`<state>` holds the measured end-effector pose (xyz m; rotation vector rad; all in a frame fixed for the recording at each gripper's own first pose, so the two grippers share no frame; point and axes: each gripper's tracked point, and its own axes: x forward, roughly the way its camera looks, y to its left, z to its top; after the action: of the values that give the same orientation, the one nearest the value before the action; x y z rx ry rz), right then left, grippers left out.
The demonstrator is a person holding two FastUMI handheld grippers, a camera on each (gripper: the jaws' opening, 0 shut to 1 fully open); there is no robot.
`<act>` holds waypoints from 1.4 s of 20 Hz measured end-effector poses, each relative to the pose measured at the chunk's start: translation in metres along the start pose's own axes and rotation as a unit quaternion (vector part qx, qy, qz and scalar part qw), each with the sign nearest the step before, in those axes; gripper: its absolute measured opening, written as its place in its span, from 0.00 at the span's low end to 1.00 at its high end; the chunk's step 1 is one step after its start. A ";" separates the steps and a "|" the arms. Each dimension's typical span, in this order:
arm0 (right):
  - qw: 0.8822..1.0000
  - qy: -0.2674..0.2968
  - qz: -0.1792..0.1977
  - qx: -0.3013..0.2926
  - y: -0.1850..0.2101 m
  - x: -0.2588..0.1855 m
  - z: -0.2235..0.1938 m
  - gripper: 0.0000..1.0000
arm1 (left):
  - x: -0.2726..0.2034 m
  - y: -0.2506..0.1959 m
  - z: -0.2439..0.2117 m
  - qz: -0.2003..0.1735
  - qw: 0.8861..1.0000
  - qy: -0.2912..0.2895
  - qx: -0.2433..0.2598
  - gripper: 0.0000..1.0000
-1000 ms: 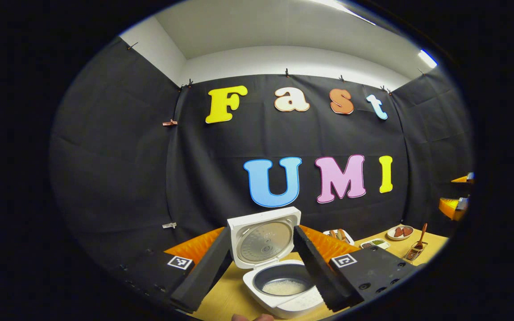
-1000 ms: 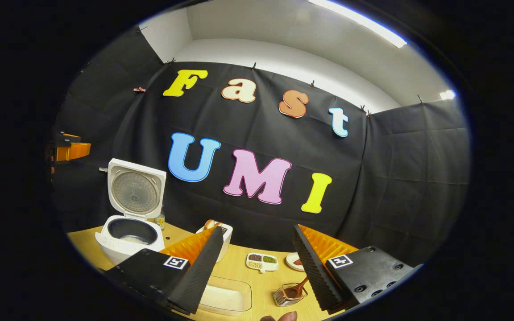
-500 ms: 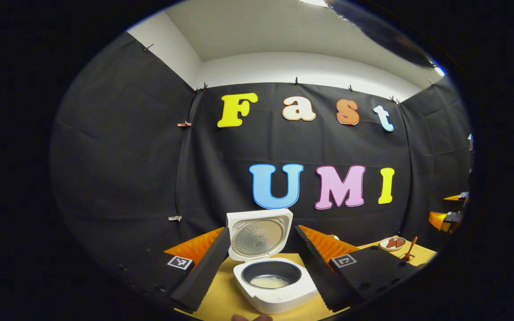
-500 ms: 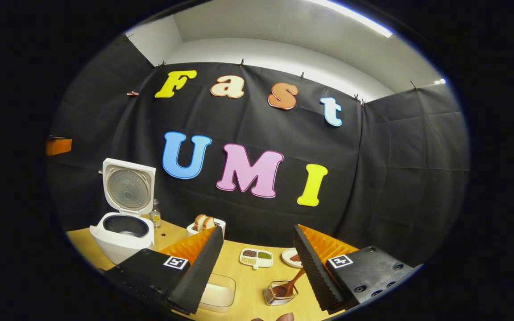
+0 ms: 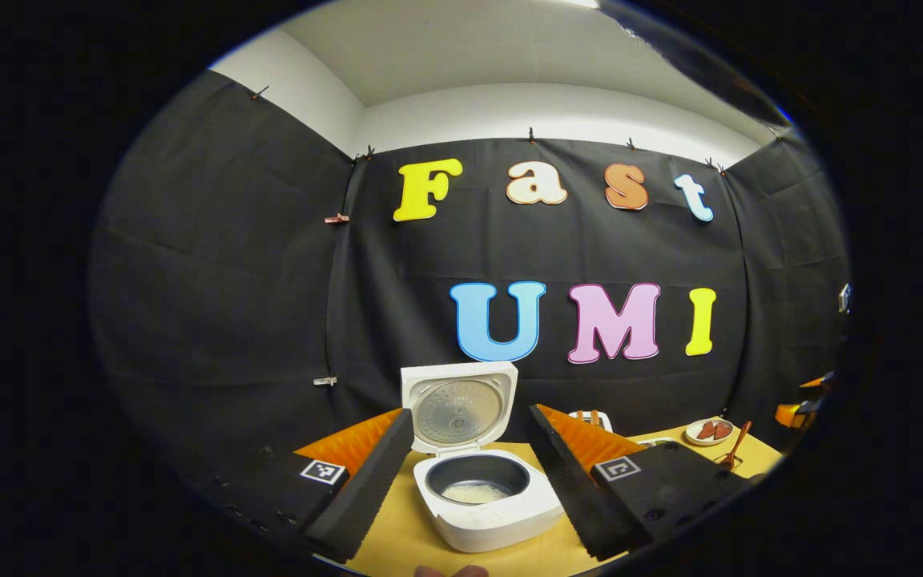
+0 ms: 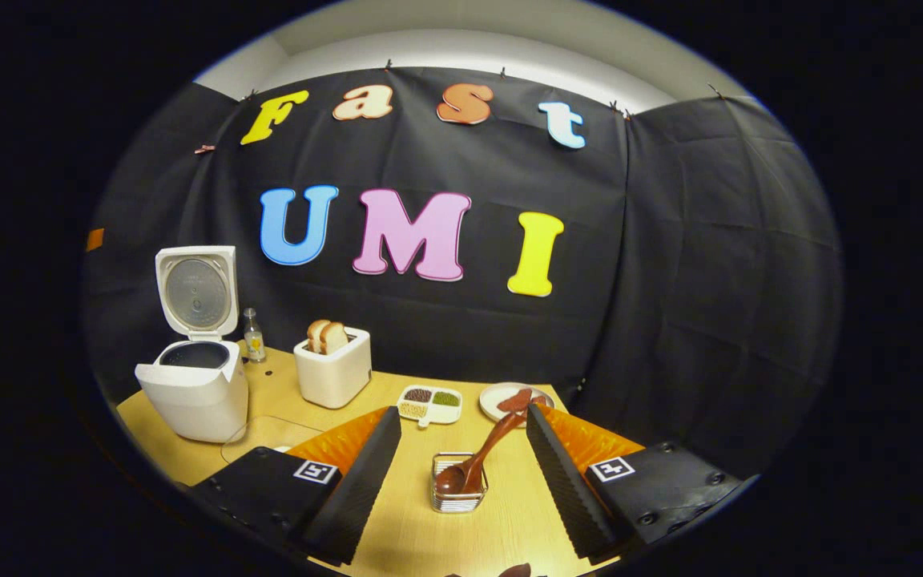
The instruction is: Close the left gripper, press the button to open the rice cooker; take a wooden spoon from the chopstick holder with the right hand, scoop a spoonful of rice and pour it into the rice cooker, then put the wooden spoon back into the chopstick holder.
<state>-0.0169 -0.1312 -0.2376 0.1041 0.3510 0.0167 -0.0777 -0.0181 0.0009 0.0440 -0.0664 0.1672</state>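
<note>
The white rice cooker stands with its lid up, rice in its dark pot, straight ahead between the fingers of my open left gripper. In the right gripper view the same rice cooker sits at the table's far left. A wooden spoon leans bowl-down in the wire chopstick holder, just ahead between the fingers of my open right gripper, which holds nothing. From the left gripper view the spoon shows far right.
A white toaster with bread, a small bottle, a divided dish of beans and a plate stand on the wooden table. A clear container lies near the left finger.
Both grippers have drawn back from the table. The right one tilted down, so the chopstick holder and spoon now sit centred between its fingers. The cooker looks farther off.
</note>
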 end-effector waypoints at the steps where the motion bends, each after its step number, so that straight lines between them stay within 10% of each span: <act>1: 1.000 0.014 -0.002 0.009 -0.011 0.008 -0.014 0.98 | -0.002 -0.004 0.000 0.004 1.000 0.001 0.004 0.97; 6: 0.992 0.080 0.049 0.083 -0.025 0.069 -0.068 0.97 | -0.011 -0.025 -0.001 0.026 1.000 0.008 0.016 0.97; 15: 0.958 0.199 0.105 0.176 -0.016 0.155 -0.153 0.63 | -0.038 -0.035 -0.013 0.095 0.995 0.029 0.029 0.97; 21: 0.969 0.160 0.110 0.151 -0.012 0.155 -0.134 0.18 | -0.057 -0.019 -0.008 0.125 0.991 0.029 0.047 0.97; 28: 0.981 0.100 0.078 0.149 -0.021 0.136 -0.078 0.09 | -0.054 0.002 -0.009 0.101 0.993 0.036 0.041 0.97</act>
<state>0.0837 -0.1395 -0.3595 0.4290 0.5444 0.1299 -0.1303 -0.0244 -0.0119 0.1140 0.0088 0.3743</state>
